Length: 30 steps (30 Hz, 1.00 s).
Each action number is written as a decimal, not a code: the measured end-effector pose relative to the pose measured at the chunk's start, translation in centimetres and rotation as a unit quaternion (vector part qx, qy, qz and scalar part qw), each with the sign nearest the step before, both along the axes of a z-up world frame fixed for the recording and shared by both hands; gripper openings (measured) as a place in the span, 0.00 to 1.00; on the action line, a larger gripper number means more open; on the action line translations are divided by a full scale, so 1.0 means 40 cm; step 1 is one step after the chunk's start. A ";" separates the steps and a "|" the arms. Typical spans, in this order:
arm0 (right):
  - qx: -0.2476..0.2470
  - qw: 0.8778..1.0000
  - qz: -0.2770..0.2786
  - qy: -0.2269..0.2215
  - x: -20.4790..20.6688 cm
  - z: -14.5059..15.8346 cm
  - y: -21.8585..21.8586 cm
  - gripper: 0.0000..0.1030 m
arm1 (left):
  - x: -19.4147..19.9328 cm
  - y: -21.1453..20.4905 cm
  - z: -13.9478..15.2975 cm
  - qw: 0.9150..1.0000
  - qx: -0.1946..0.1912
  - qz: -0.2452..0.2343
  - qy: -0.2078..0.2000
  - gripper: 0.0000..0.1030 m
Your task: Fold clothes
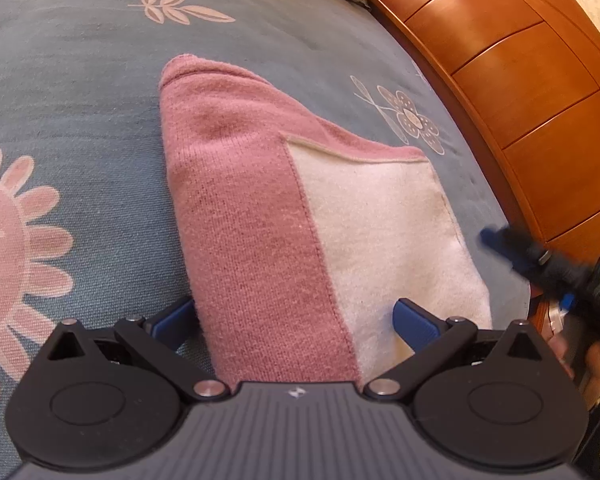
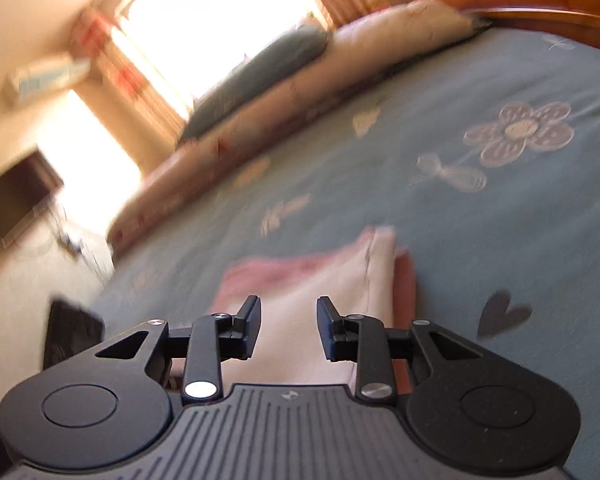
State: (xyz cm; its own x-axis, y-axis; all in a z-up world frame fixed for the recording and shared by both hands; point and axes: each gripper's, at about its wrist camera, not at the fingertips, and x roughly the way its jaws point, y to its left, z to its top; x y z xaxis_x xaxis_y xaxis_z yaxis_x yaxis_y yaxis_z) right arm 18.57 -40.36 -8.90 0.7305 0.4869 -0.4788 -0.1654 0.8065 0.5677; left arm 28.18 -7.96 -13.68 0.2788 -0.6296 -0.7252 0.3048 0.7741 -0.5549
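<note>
Folded pink-and-cream knit garment [image 1: 268, 216] lies flat on the blue floral bedspread [image 1: 80, 80].

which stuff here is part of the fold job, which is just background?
Job:
- pink and cream garment, folded on the bed
- left gripper, jaws wide, astride the garment's near end
- right gripper, jaws apart, nothing held

Background:
- blue floral bedspread
- wooden footboard
- pillows
- window
- dark screen

A bed [image 1: 80, 92] covered in a blue-grey spread printed with pink and white flowers carries a folded pink-and-cream knit garment [image 1: 260, 220] lying flat near its middle; pillows [image 2: 260, 92] line the far edge beside the wooden frame [image 1: 520, 92].
</note>
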 end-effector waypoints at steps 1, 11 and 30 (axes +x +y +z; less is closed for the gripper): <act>-0.017 1.000 0.000 0.013 0.001 -0.016 0.009 0.34 | -0.001 0.003 -0.001 1.000 -0.002 -0.002 -0.001 0.99; -0.046 0.998 -0.030 -0.012 0.049 0.042 -0.001 0.33 | -0.004 -0.009 0.002 1.000 0.014 -0.020 -0.011 0.99; -0.008 1.000 -0.024 0.018 0.003 0.016 0.015 0.44 | -0.013 0.025 0.001 1.000 -0.019 -0.019 -0.009 0.99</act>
